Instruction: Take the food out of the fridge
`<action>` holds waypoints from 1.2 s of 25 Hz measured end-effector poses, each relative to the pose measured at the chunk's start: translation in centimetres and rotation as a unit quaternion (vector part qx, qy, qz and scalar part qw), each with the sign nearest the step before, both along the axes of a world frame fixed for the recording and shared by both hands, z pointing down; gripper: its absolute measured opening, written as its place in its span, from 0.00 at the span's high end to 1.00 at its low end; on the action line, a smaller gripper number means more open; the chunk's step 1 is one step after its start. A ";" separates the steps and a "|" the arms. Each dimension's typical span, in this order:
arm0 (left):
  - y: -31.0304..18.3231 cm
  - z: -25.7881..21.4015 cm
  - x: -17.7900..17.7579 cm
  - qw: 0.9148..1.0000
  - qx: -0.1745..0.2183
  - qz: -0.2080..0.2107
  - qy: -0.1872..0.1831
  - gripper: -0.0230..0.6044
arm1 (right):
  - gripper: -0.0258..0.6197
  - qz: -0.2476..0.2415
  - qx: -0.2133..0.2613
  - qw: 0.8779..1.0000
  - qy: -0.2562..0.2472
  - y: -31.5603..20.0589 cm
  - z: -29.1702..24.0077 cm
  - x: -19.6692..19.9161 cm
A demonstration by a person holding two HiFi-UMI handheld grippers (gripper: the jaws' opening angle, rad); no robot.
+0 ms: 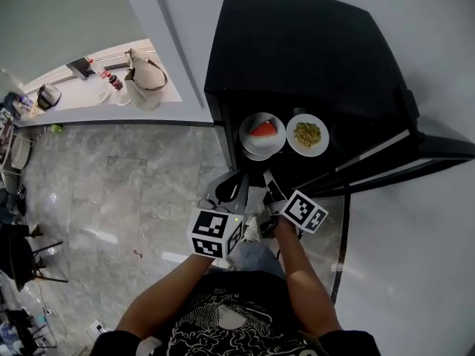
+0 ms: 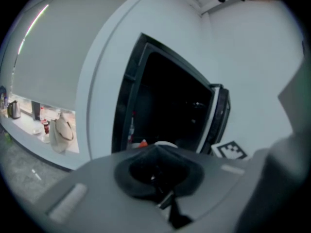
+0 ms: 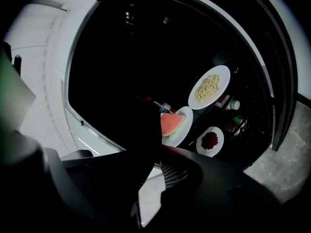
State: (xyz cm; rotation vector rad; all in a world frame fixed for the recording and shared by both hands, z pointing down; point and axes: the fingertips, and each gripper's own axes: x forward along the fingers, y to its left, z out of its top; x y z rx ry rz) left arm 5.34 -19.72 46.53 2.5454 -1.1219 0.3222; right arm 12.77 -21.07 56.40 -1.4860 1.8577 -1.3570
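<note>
Jaws together on both sides, and nothing pinched in either: your left gripper (image 1: 225,188) shows its two tips meeting at a point with no gap, and your right gripper (image 1: 269,185) is closed up tight too, holding nothing. You've got the pair side by side just in front of the open fridge (image 1: 297,50), both aimed into it and short of the food. The fridge's door (image 1: 423,150) stands swung out on the right. Inside, toward the near edge of a shelf, two white plates sit next to each other: the plate with the watermelon wedge (image 1: 262,132) on the left, the plate of yellow crumbly food (image 1: 307,134) just beside it on the right. Your right gripper view also catches a smaller plate of dark red food (image 3: 210,141) near the watermelon plate, though which shelf it sits on I can't tell. Far off to the left, a pale bag (image 1: 145,76) rests on a white counter (image 1: 82,99).
</note>
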 end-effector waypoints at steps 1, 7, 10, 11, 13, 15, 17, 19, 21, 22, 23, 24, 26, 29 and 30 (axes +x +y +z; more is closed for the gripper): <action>-0.3 0.2 0.0 1.000 -0.001 -0.002 0.000 0.96 | 0.95 0.001 -0.003 1.000 -0.012 -0.5 0.6 0.0; -1.4 1.4 0.6 1.000 -0.006 -0.008 -0.005 0.96 | 0.95 0.021 -0.005 0.996 -0.085 -3.0 3.0 0.4; -1.8 1.9 0.6 1.000 -0.009 -0.013 -0.006 0.96 | 0.82 0.017 -0.014 0.993 -0.116 -3.8 3.9 0.2; -1.9 2.1 0.6 1.000 -0.011 -0.016 -0.007 0.96 | 0.82 0.017 -0.016 0.992 -0.126 -4.0 4.2 0.1; -2.1 2.4 0.4 1.000 -0.014 -0.018 -0.010 0.96 | 0.82 0.023 -0.022 0.989 -0.143 -4.5 4.9 0.1; -2.1 2.9 0.1 1.000 -0.017 -0.018 -0.018 0.96 | 0.82 0.029 -0.028 0.986 -0.159 -5.0 5.5 0.2; -2.2 3.3 -0.2 0.999 -0.021 -0.024 -0.021 0.96 | 0.82 0.033 -0.032 0.984 -0.175 -5.5 5.7 0.2; -2.4 3.5 -0.7 0.999 -0.025 -0.032 -0.021 0.96 | 0.82 0.034 -0.036 0.981 -0.189 -6.0 5.8 0.0; -2.6 3.7 -1.0 0.999 -0.027 -0.038 -0.022 0.96 | 0.82 0.038 -0.042 0.978 -0.203 -6.5 6.0 -0.1; -2.7 3.7 -1.0 0.999 -0.028 -0.039 -0.022 0.96 | 0.82 0.041 -0.044 0.976 -0.210 -6.7 6.1 -0.1; -2.8 3.7 -1.1 0.999 -0.029 -0.041 -0.022 0.96 | 0.82 0.044 -0.047 0.974 -0.218 -7.0 6.1 -0.1; -2.9 3.7 -1.2 0.998 -0.029 -0.042 -0.021 0.96 | 0.82 0.047 -0.050 0.972 -0.225 -7.2 6.2 -0.1; -3.1 3.8 -1.3 0.998 -0.031 -0.045 -0.021 0.96 | 0.84 0.054 -0.057 0.968 -0.238 -7.4 6.5 0.0; -3.2 3.9 -1.4 0.998 -0.033 -0.047 -0.019 0.96 | 0.89 0.063 -0.067 0.963 -0.255 -7.3 6.9 0.1; -3.2 4.0 -1.4 0.998 -0.034 -0.047 -0.018 0.96 | 0.89 0.066 -0.070 0.961 -0.260 -7.2 7.0 0.1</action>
